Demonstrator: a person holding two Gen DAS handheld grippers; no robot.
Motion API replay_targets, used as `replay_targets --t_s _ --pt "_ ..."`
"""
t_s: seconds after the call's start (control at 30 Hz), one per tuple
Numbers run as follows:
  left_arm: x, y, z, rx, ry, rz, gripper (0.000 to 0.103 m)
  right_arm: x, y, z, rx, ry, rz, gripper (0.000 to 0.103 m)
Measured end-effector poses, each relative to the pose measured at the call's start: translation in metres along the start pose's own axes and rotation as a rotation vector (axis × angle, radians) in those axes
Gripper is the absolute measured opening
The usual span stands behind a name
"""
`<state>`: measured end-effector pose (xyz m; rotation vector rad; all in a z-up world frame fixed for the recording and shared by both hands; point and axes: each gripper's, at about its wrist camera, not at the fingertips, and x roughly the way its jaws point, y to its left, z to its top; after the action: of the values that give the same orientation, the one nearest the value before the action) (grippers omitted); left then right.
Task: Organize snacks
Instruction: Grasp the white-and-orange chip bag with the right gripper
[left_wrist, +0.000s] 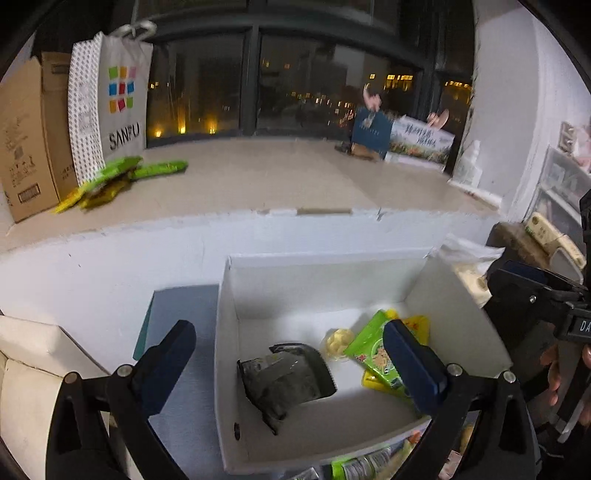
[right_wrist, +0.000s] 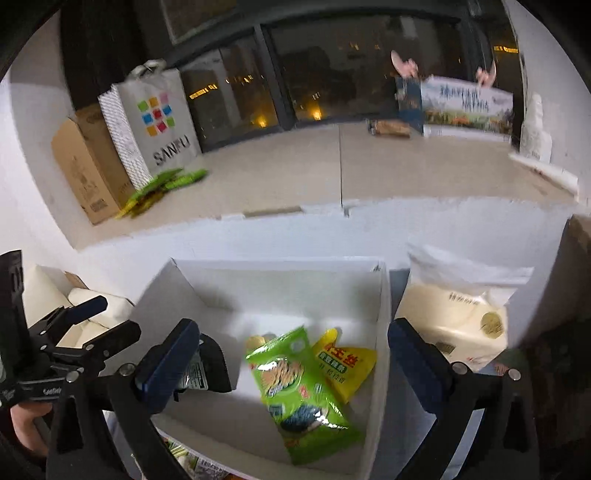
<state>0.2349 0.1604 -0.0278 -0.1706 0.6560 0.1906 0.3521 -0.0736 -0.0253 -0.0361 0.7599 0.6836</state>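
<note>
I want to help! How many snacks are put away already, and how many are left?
Four sit in the white box: green bag, yellow packet, dark packet, pale round snack. Both grippers, left gripper and right gripper, are open, holding nothing. Green packets wait on the ledge.

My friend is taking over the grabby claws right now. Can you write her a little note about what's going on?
Left gripper: open, holding nothing, above the white box.
Right gripper: open, holding nothing, above the same box.
In the box: dark packet, green packet, yellow packet and a small pale snack.
Left to do: green packets lie on the ledge by the SANFU bag; a few more packets sit just outside the box's near wall.
</note>
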Motion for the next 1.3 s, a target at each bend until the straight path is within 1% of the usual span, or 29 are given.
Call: replay_targets --t_s 0.07,0.17,0.27,0.37,0.5,0.6,0.73,0.8,0.93,1.07,1.3 --pt "-0.023 -0.002 -0.003 0.007 -0.043 -0.016 0.103 -0.018 0.003 -0.001 -0.024 -0.035 0.004 0.103" --pt "-0.059 -0.008 -0.012 0.019 -0.108 -0.039 0.103 -0.054 0.008 -0.008 -0.073 -0.093 0.035 0.103" --pt "-0.101 -0.015 -0.029 0.026 -0.178 -0.08 0.103 -0.097 0.013 -0.024 -0.124 -0.162 0.074 0.103" --pt "-0.14 -0.019 -0.051 0.028 -0.222 -0.102 0.103 -0.133 0.019 -0.043 -0.155 -0.215 0.109 0.103" --pt "-0.179 -0.022 -0.087 -0.008 -0.247 -0.118 0.103 -0.17 0.023 -0.082 -0.167 -0.262 0.141 0.103" --pt "-0.197 -0.028 -0.116 -0.024 -0.238 -0.122 0.103 -0.185 0.023 -0.116 -0.163 -0.256 0.132 0.103" --pt "-0.212 -0.04 -0.148 -0.034 -0.219 -0.132 0.103 -0.19 0.021 -0.162 -0.128 -0.191 0.136 0.103" --pt "-0.216 -0.047 -0.16 -0.02 -0.208 -0.14 0.103 -0.191 0.022 -0.181 -0.12 -0.175 0.12 0.103" --pt "-0.216 -0.055 -0.168 -0.012 -0.195 -0.145 0.103 -0.186 0.027 -0.21 -0.143 -0.128 0.1 0.103" --pt "-0.209 -0.055 -0.17 -0.027 -0.179 -0.161 0.103 -0.173 0.038 -0.223 -0.204 -0.11 0.064 0.103" --pt "-0.207 -0.051 -0.173 -0.039 -0.173 -0.152 0.103 -0.119 0.052 -0.227 -0.253 -0.018 0.054 0.103"
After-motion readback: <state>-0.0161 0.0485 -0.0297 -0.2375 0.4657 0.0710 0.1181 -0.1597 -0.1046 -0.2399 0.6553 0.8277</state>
